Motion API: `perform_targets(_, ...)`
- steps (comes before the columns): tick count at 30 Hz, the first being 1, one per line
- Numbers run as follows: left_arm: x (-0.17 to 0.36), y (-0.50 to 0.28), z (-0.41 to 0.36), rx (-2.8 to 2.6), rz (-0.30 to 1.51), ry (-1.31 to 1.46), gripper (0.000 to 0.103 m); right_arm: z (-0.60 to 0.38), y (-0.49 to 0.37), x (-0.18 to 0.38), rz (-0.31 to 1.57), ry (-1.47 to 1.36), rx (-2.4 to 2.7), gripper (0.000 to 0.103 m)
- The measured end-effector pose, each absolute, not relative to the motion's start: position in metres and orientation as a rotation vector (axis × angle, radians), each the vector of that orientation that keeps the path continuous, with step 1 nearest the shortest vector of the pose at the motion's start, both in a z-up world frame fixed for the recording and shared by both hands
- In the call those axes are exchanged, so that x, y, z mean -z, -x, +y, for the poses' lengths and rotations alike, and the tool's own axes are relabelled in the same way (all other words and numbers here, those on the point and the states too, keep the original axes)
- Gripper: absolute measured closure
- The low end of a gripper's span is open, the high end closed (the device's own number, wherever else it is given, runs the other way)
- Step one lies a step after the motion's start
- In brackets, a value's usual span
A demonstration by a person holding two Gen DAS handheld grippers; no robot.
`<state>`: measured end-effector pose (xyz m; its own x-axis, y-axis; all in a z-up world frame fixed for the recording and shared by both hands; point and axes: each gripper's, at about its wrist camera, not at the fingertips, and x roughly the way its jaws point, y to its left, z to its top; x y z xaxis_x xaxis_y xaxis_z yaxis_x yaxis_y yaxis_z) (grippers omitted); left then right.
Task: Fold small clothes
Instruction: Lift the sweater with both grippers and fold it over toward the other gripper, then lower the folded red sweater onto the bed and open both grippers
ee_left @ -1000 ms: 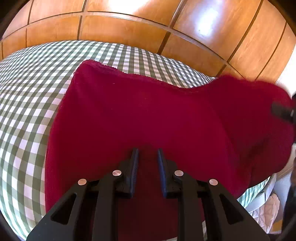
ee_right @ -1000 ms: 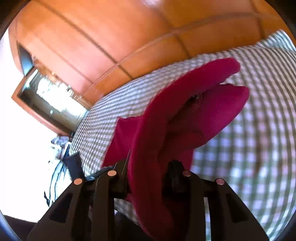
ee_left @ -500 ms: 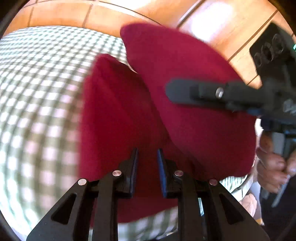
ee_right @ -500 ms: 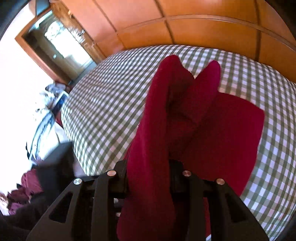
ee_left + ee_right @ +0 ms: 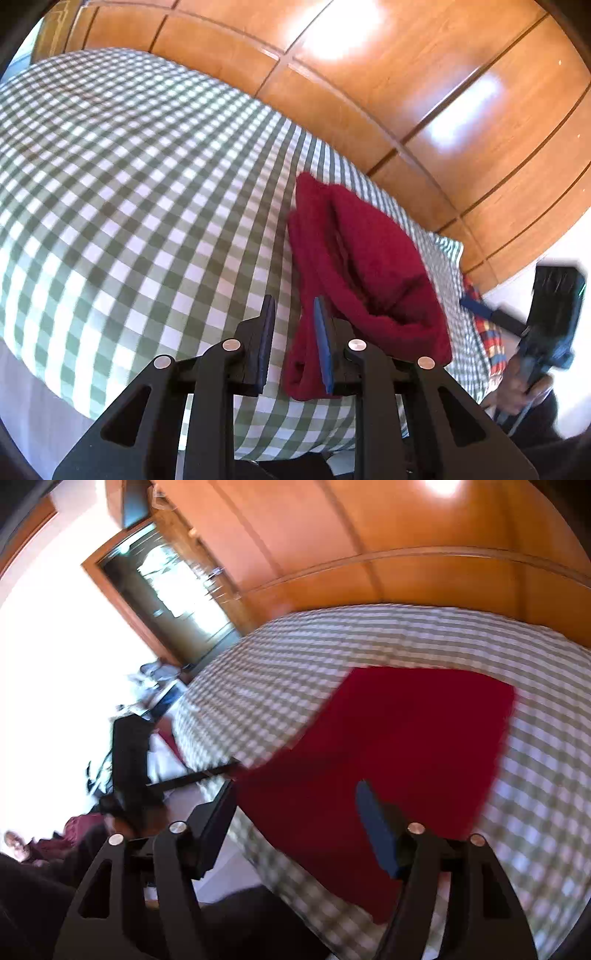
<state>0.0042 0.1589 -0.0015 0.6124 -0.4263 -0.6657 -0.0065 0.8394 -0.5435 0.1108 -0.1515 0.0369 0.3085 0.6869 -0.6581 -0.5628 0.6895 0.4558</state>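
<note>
The soft dark red cloth [image 5: 365, 266] lies folded on the bed with the green and white checked cover [image 5: 129, 184], near the bed's edge by the shiny brown wooden wall panels [image 5: 424, 92]. In the right wrist view it looks like a flat red square; in the left wrist view its near end bunches up in thick folds. The left hand-held gripper [image 5: 293, 325] has its jaws only a little apart, and the cloth sits beside its right jaw (I cannot tell if it is pinched or just touching). The right hand-held gripper [image 5: 295, 812] is opening, and its pads are not pressing on the cloth under it. I think the loose folds could slide open, or the cloth could slip off the edge, if the left one tugs it. No boxes or baskets show here.
</note>
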Motion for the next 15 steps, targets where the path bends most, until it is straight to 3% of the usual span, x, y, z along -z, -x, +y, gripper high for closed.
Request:
perform_targets(2, -0.005, -0.005, 0.158, 0.283, 0.869, 0.556, 0.083, -0.17, -0.096, -0.017, 0.965, -0.097, -0.745, 0.034)
perform_targets(4, -0.013, -0.009, 0.148, 0.345, 0.858, 0.613, 0.053, -0.174, -0.086, 0.002, 0.984, -0.048, -0.689, 0.034)
perform_targets(6, -0.02, -0.013, 0.134, 0.398, 0.848, 0.646, 0.045, -0.175, -0.077, 0.024, 1.005, -0.001, -0.634, 0.036)
perform_targets(13, -0.009, -0.038, 0.074, 0.435, 0.943, 0.543, 0.046, -0.164, -0.082, 0.063, 1.059, -0.09, -0.617, 0.041)
perform_targets(14, -0.005, -0.042, 0.069, 0.433, 0.962, 0.534, 0.049, -0.166, -0.076, 0.062, 1.055, -0.095, -0.62, 0.042)
perform_targets(15, -0.004, -0.043, 0.065, 0.437, 0.971, 0.528, 0.065, -0.162, -0.081, 0.064, 1.041, -0.098, -0.602, 0.047)
